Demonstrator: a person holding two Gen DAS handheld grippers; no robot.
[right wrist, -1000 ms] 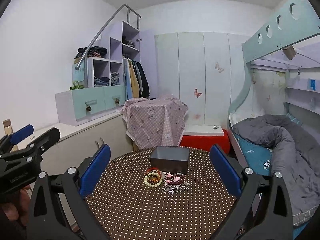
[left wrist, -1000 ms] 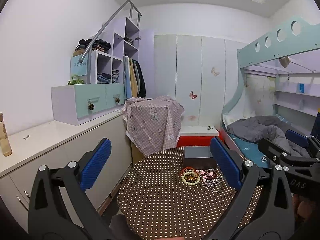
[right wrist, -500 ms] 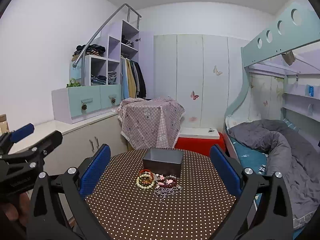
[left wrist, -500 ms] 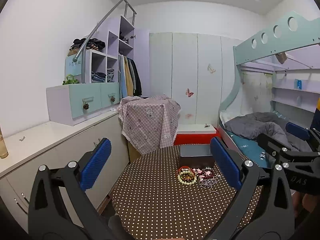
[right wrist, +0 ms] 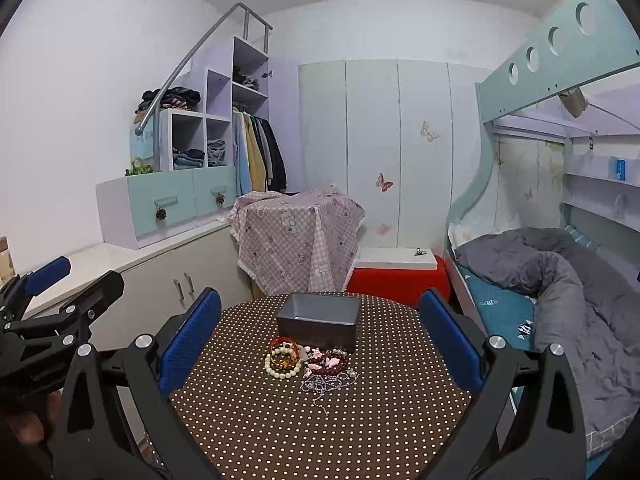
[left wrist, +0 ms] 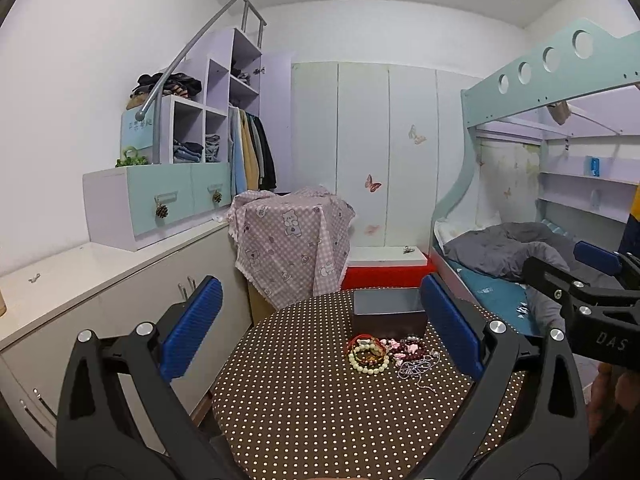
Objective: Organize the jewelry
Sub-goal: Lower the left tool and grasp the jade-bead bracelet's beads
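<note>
A pile of jewelry lies on a round brown polka-dot table (right wrist: 280, 432): a cream bead bracelet (right wrist: 282, 367), dark red and pink beads (right wrist: 329, 362) and a silver chain (right wrist: 325, 383). A dark grey open box (right wrist: 320, 317) stands just behind the pile. In the left wrist view the bracelet (left wrist: 368, 359), chain (left wrist: 416, 369) and box (left wrist: 386, 306) sit right of centre. My left gripper (left wrist: 320, 332) is open and empty above the table's near side. My right gripper (right wrist: 320, 332) is open and empty, short of the pile.
A white cabinet counter (left wrist: 80, 268) runs along the left wall. A stand draped in pink checked cloth (right wrist: 298, 236) and a red-and-white box (right wrist: 396, 276) stand behind the table. A bunk bed with a grey duvet (right wrist: 560, 276) is at the right.
Both views have shifted slightly; the jewelry pile sits a little lower and more central in the right wrist view. Both grippers stay open and empty.
</note>
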